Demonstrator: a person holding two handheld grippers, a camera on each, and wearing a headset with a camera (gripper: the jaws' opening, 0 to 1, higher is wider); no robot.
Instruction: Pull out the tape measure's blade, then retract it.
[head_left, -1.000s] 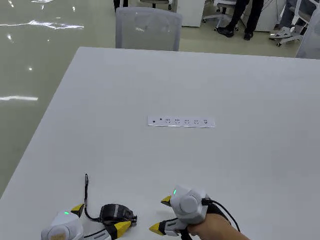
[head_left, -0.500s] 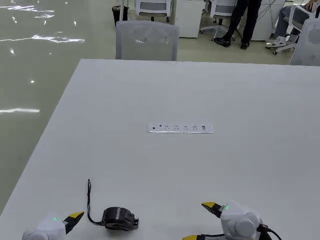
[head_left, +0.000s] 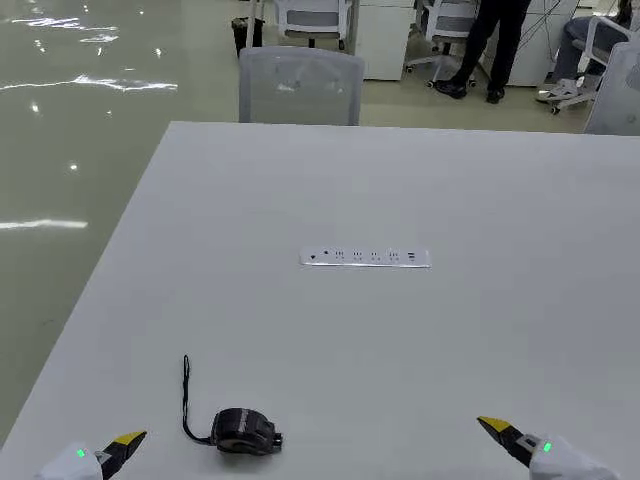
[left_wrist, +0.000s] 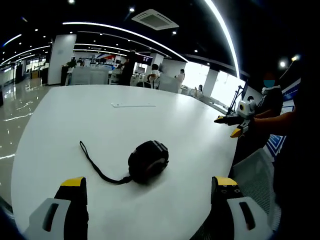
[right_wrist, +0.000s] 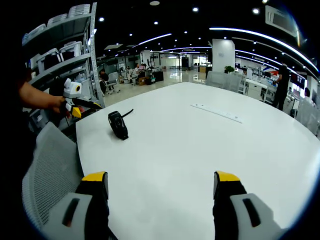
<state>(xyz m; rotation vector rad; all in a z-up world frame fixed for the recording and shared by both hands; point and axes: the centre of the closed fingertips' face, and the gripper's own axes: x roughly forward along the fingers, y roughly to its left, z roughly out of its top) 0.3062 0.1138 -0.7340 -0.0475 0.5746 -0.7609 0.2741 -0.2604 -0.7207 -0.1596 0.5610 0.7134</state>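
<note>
A black tape measure (head_left: 245, 432) lies on its side in the lower left of the head view, near the front edge of a white table (head_left: 400, 180), with its blade drawn in. Its thin black wrist strap (head_left: 187, 395) trails from the case toward the upper left of the frame. In the left gripper view the tape measure sits at centre frame, just ahead of the left gripper (left_wrist: 149, 181). That gripper's yellow-tipped jaws stand wide apart with nothing between them, and they are clear of the case. The right gripper (right_wrist: 161, 176) hangs over bare tabletop at the bottom of its own view, jaws likewise spread wide and holding nothing. The tape measure appears there in the left middle, well apart from those jaws. In the head view one yellow tip pokes in at each bottom corner. A flat white power strip (head_left: 366, 257) is set into the middle of the table. Beyond the far edge, at the top of the frame, stands a grey mesh chair (head_left: 300, 85). A person (head_left: 490, 40) in dark trousers stands at the upper right.
</note>
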